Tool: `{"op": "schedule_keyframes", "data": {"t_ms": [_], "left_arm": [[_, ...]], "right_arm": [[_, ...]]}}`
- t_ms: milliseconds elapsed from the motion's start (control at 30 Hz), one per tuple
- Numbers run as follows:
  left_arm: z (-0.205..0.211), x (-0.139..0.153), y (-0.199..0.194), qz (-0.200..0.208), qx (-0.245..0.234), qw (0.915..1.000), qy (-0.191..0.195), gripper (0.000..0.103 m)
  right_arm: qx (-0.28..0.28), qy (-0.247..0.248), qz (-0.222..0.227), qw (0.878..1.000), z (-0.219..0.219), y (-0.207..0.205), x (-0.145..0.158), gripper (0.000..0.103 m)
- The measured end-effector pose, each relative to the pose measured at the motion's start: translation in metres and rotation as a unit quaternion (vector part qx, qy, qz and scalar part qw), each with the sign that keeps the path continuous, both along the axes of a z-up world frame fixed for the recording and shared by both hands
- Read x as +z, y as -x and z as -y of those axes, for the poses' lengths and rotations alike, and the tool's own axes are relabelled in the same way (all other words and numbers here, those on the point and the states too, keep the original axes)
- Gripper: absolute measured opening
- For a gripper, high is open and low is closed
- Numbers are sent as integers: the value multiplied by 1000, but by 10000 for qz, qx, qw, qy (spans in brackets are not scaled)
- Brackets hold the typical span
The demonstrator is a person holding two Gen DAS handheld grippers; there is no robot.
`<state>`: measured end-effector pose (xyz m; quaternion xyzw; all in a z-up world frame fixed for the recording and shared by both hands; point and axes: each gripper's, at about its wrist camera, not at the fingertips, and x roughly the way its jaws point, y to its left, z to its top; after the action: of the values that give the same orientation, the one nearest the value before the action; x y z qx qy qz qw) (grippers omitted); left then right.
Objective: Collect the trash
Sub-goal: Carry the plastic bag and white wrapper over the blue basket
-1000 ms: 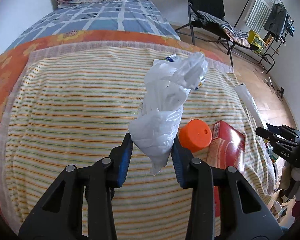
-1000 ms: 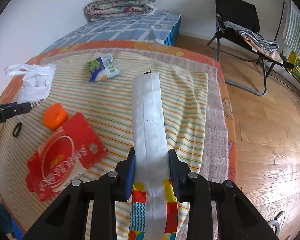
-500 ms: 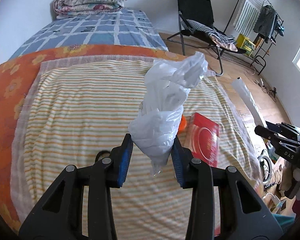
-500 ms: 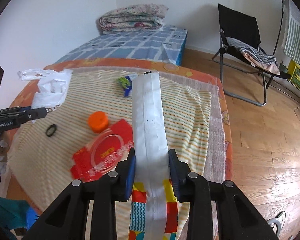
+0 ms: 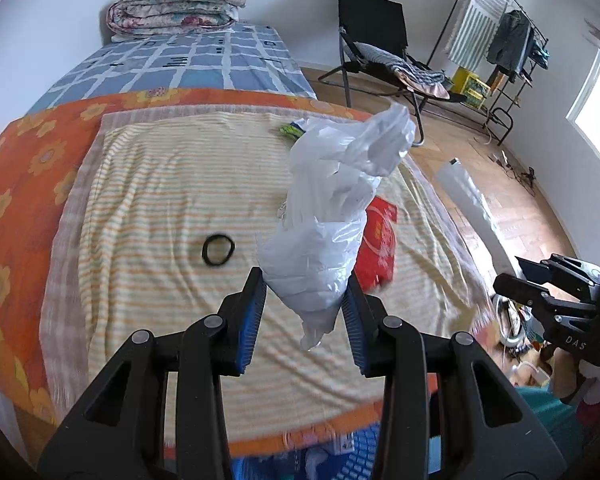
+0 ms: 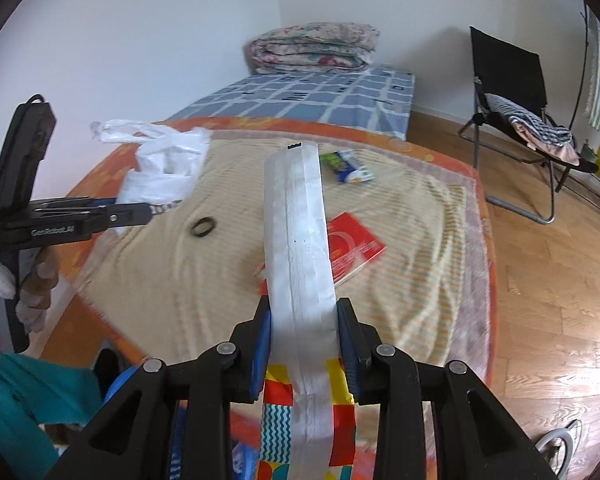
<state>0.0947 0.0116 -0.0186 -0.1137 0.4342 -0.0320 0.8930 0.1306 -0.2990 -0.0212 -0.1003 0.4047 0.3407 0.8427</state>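
Note:
My left gripper (image 5: pixel 305 312) is shut on a crumpled white plastic bag (image 5: pixel 332 208) and holds it above the near edge of the bed. It also shows in the right wrist view (image 6: pixel 162 168). My right gripper (image 6: pixel 303 342) is shut on a long silver snack packet (image 6: pixel 298 248) with a colourful printed lower end, held above the bed's edge. On the striped bed cover (image 5: pixel 160 184) lie a red flat box (image 6: pixel 352 246), a black hair tie (image 5: pixel 218 250) and a green and blue snack wrapper (image 6: pixel 346 164).
A folded quilt (image 5: pixel 176 4) lies at the bed's far end. A black folding chair (image 6: pixel 512 92) with clothes stands on the wooden floor to the right. A clothes rack (image 5: pixel 500 40) stands by the wall. A blue basket (image 5: pixel 332 452) sits below the bed's near edge.
Both grippers have pulled back and up from the bed with their loads. The bed looks farther away; the hair tie has come into the left view and the orange lid has gone from sight.

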Motion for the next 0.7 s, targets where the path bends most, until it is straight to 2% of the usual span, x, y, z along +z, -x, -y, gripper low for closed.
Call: {"op": "schedule_keyframes", "data": {"t_ms": [167,267,433,700], "left_arm": [[2,-5,33,-76,-99,9999,-72,38],[2,-12,54,-177,-120,9998,8,38],[2,-32,82,-443,-178,9988,56,38],[5,-66,116,-856,-268,9959,78,38]], "right_arm": [[235,-69,-150,9996,-1,41,-8,31],[320,-130,-290,9990,-1,60,-16,31],[416,-252,-581,9971,0,87,-31,32],[722,-81,-810,9941,-7,122,-61,32]]}}
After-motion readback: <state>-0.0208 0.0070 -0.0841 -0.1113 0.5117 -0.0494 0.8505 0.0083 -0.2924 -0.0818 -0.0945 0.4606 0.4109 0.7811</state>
